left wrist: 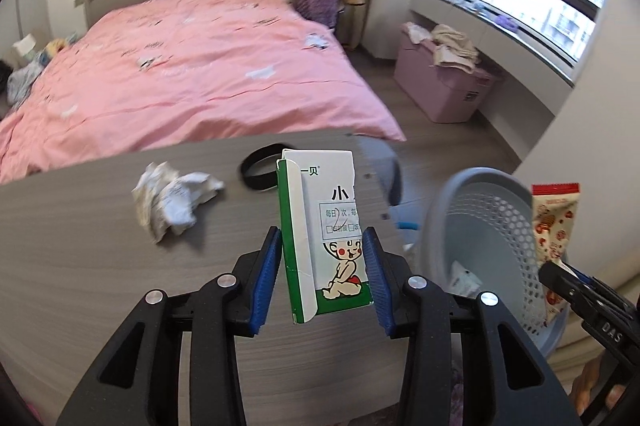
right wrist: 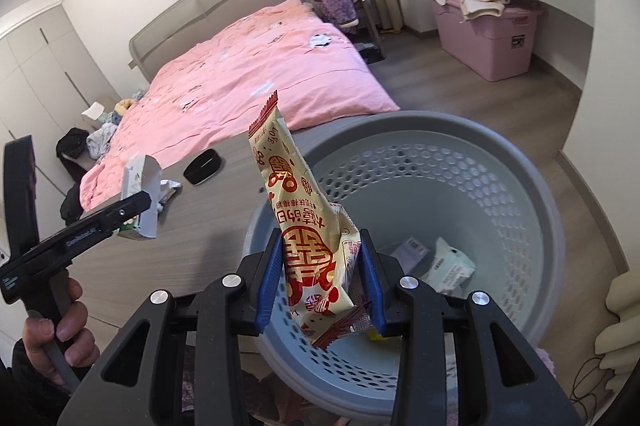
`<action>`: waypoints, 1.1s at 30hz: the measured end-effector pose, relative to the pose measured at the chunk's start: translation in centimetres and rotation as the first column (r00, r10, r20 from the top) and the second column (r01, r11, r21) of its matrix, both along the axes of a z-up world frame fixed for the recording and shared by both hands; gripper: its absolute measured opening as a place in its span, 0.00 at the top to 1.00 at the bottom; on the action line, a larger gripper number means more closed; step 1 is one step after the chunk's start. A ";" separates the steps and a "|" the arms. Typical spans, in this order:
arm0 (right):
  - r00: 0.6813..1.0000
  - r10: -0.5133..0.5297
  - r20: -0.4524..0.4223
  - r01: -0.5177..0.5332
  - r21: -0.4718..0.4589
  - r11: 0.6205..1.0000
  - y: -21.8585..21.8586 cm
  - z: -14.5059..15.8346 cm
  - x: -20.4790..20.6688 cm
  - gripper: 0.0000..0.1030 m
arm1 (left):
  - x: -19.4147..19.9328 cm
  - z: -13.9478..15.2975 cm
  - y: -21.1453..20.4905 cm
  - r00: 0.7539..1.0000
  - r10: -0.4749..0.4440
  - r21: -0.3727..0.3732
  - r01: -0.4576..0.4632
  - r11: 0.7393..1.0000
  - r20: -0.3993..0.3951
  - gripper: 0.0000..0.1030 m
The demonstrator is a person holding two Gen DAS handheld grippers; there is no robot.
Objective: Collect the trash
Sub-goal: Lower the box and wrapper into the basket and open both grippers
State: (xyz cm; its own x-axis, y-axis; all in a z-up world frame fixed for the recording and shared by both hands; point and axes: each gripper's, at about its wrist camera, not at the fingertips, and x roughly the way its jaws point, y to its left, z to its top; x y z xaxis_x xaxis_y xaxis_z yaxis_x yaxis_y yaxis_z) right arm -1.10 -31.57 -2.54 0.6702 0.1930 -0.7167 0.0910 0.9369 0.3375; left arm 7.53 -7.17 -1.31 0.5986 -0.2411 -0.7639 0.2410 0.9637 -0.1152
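Cardboard box (left wrist: 320,226) clamped in left gripper (left wrist: 325,278), above table, basket (left wrist: 480,226) off to right; may fall short. Wrapper (right wrist: 308,246) pinched in right gripper (right wrist: 322,280) over basket; may snag rim.

green-white carton (left wrist: 324,234): "小", "一贝", "每日 次". snack wrapper (right wrist: 308,238): "love", "囍". right hand-held gripper (left wrist: 560,268): "das".

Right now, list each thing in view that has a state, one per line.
Left tool: shut on the green and white carton, lifted off the table.
Right tool: shut on the snack wrapper, over the basket.
Basket: upright, some trash inside.
Crumpled paper: lying on the table, uncollected.
Black band: lying on the table.
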 end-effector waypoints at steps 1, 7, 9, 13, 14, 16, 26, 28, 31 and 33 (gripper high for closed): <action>1.000 -0.012 0.001 0.012 -0.005 1.000 -0.4 0.1 -0.3 0.65 | -0.1 0.3 -0.8 1.000 -0.023 0.000 0.023 1.000 0.010 0.61; 0.996 -0.094 0.004 0.094 -0.038 0.995 -3.1 0.3 -2.2 0.65 | -0.7 1.1 -5.5 0.987 -0.158 -0.002 0.158 0.987 0.040 0.61; 0.993 -0.120 0.001 0.119 -0.045 0.992 -4.0 0.2 -2.8 0.65 | -0.9 1.0 -7.0 0.979 -0.202 0.000 0.202 0.979 0.040 0.61; 0.987 -0.157 -0.008 0.157 -0.051 0.986 -5.6 -0.2 -3.6 0.65 | -1.5 0.5 -10.1 0.957 -0.287 0.013 0.287 0.958 0.030 0.61; 0.986 -0.166 -0.011 0.165 -0.051 0.985 -5.9 -0.3 -3.7 0.65 | -1.7 0.4 -10.7 0.953 -0.301 0.017 0.301 0.953 0.029 0.61; 0.983 -0.181 -0.016 0.180 -0.047 0.983 -6.6 -0.6 -3.9 0.65 | -2.0 0.1 -12.0 0.942 -0.335 0.024 0.334 0.942 0.027 0.61; 0.982 -0.184 -0.036 0.183 -0.027 0.983 -7.8 -1.7 -3.5 0.64 | -2.8 -1.5 -15.2 0.917 -0.399 0.054 0.399 0.915 0.000 0.60; 0.983 -0.182 -0.037 0.181 -0.024 0.983 -7.7 -1.7 -3.1 0.63 | -2.8 -1.6 -15.4 0.917 -0.398 0.059 0.397 0.916 -0.001 0.60; 0.983 -0.179 -0.029 0.178 -0.027 0.984 -7.6 -1.6 -3.1 0.60 | -2.9 -1.7 -15.5 0.921 -0.390 0.066 0.389 0.919 0.002 0.56; 0.983 -0.181 -0.020 0.180 -0.027 0.983 -7.6 -1.6 -3.2 0.55 | -2.9 -1.6 -15.4 0.923 -0.386 0.070 0.385 0.920 0.005 0.52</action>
State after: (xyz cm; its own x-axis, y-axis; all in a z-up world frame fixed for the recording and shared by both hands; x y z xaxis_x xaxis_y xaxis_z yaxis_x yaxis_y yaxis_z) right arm -4.26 -39.15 -4.16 0.6760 0.0524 -0.7351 0.2668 0.9124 0.3103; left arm 4.64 -22.62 -2.92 0.4837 -0.4048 -0.7760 0.5966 0.8012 -0.0461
